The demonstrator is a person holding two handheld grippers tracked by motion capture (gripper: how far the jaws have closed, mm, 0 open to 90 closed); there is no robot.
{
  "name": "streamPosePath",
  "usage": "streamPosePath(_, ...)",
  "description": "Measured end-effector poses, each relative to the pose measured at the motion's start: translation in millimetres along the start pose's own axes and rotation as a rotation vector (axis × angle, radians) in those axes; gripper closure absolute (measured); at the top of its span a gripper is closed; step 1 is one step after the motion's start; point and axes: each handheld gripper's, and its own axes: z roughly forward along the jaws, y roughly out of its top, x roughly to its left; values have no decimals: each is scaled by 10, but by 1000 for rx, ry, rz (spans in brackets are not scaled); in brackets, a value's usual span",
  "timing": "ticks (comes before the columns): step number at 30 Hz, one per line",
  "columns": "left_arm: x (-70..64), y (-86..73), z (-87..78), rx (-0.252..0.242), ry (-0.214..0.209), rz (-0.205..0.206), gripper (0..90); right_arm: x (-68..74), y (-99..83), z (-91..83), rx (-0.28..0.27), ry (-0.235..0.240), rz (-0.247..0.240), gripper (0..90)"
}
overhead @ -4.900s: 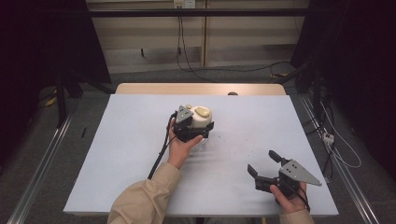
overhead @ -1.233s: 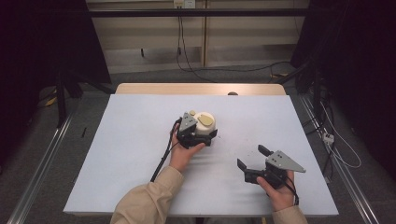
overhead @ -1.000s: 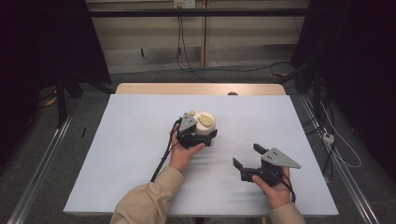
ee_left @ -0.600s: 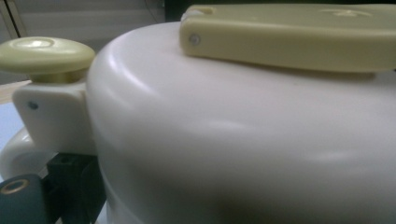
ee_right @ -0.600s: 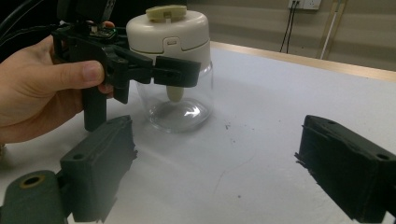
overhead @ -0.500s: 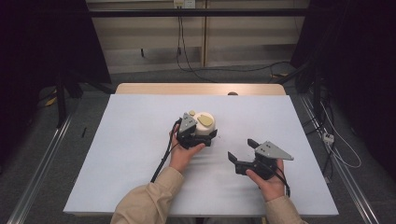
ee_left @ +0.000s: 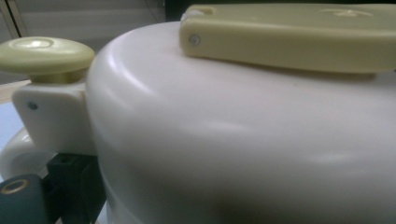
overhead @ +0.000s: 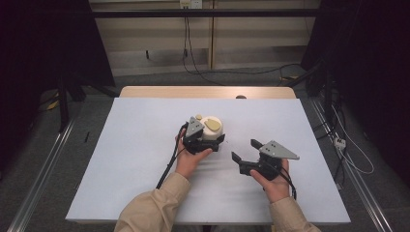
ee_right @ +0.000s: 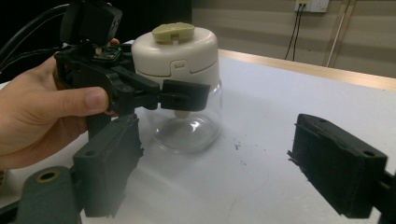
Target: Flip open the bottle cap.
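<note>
High view: clear jar (overhead: pixel 211 133) with cream lid (overhead: pixel 211 126) upright near mid-table (overhead: pixel 145 145), left gripper (overhead: pixel 203 141) clamped against it from the near-left, held by left hand (overhead: pixel 189 159). Right gripper (overhead: pixel 244 153) just right of jar, apart from it, jaws spread wide, nothing between them; grey three-cornered plate (overhead: pixel 277 150) on top. Right gripper view adds what the high view can't resolve: glass body see-through and bare inside, black jaw of left gripper (ee_right: pixel 180 100) pressed across the jar just under the lid (ee_right: pixel 176 51), olive-yellow flap (ee_right: pixel 173 31) on top; jar (ee_right: pixel 189 123) sits ahead and left of the right gripper's own open jaws. Left gripper view: lid wall (ee_left: pixel 233 140) right up against the lens, yellow knob (ee_left: pixel 44 51) at left, flap (ee_left: pixel 289 37) above; own jaw tips mostly hidden.
</note>
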Motion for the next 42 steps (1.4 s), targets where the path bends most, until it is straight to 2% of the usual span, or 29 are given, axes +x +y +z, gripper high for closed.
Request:
streamPosePath(11,-2,0,1,-1,2,-1,59,33,83,108,17,39,2,266)
streamPosePath(17,0,-1,0,-1,1,-1,59,63,140,183,23,57,4,368)
streamPosePath(22,0,1,-2,2,1,0,59,93,195,237,33,73,-16,471)
streamPosePath(30,0,1,1,1,2,-2,59,110,251,319,49,93,2,606)
streamPosePath(35,-6,0,4,-2,1,-10,59,106,293,354,59,88,-3,650)
streamPosePath(37,-8,-1,5,-3,1,-13,59,116,311,369,67,108,9,678)
streamPosePath(42,-3,1,3,-1,1,-2,59,135,343,408,75,105,-10,707)
